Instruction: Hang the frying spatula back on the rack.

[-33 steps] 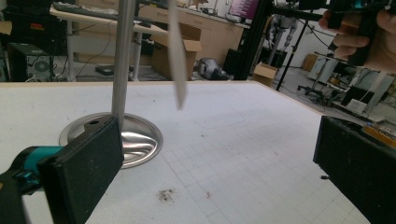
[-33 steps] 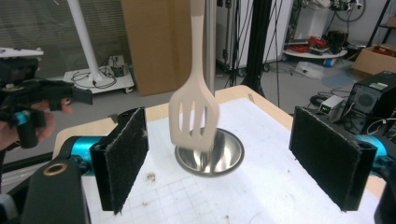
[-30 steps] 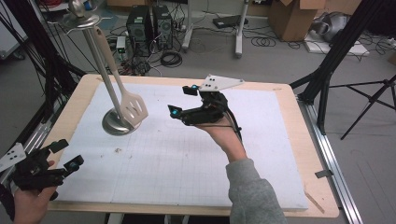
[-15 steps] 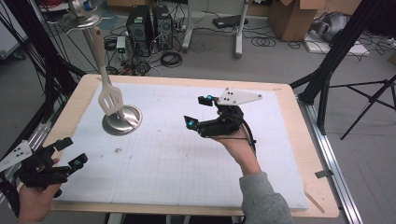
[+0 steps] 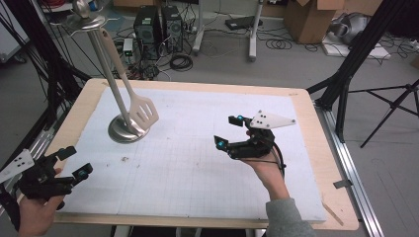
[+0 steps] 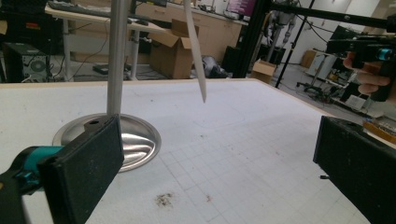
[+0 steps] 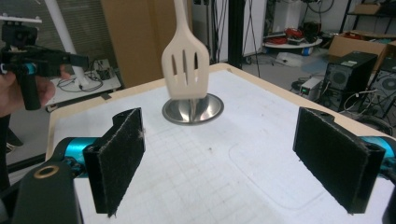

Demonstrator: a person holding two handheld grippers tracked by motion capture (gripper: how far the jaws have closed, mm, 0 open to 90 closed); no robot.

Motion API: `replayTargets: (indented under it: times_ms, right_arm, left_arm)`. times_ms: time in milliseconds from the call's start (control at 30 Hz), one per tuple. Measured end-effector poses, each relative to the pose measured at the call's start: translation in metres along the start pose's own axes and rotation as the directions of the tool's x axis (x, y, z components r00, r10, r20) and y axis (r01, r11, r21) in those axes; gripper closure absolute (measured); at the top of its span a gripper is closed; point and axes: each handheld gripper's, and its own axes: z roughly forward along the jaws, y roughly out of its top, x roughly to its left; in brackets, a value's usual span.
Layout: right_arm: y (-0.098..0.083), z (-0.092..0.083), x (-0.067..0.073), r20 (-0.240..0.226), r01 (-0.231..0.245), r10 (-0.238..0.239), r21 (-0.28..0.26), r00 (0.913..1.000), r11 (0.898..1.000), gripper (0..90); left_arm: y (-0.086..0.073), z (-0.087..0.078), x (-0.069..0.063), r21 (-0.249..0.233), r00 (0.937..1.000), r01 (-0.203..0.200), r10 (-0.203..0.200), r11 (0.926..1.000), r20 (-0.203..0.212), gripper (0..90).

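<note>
A cream slotted spatula hangs from a metal stand whose round base sits on the white mat at the back left. My right gripper is held open above the mat's middle right, well away from the spatula, with nothing between its jaws. In the right gripper view the spatula blade hangs face-on over the base, beyond my right gripper. My left gripper is open at the front left corner. The left gripper view has my left gripper empty, the stand pole ahead and the spatula edge-on.
The white gridded mat covers a wooden table. A small dark smudge marks the mat near the base. Black frame posts, cables, computer cases and cardboard boxes stand on the floor beyond the table.
The spatula swung left on its stand and has swung back right. My right gripper drew back to the right and toward the person. My left gripper shifted slightly right.
</note>
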Motion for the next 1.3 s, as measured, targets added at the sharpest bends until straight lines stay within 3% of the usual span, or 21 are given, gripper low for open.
replayTargets:
  times_ms: [233,433,833,967,1300]
  right_arm:
    - [-0.019,-0.019,-0.003,-0.024,-0.022,0.021,-0.041,0.9995,0.999,15.2]
    - [-0.025,-0.031,-0.005,-0.041,-0.035,0.033,-0.037,0.9986,0.999,15.1]
    - [-0.036,-0.054,-0.001,-0.047,0.011,-0.014,-0.057,0.9988,0.998,15.0]
    - [-0.041,-0.06,0.0,-0.064,-0.007,0.001,-0.093,0.998,0.996,14.9]
    - [-0.057,-0.075,-0.003,-0.064,-0.029,0.022,-0.103,0.9977,0.994,14.9]
  left_arm:
    - [0.001,0.001,-0.003,0.003,0.9998,-0.008,0.008,1.0,0.018,2.1]
    - [0.002,0.004,-0.005,0.004,0.9993,-0.011,0.011,0.9999,0.037,2.1]
    - [0.003,0.009,-0.01,0.01,0.9977,-0.02,0.019,0.9997,0.065,2.1]
    - [0.002,0.01,-0.01,0.011,0.9975,-0.02,0.02,0.9997,0.068,2.1]
    - [0.001,0.012,-0.01,0.023,0.9969,-0.02,0.018,0.9995,0.076,2.0]
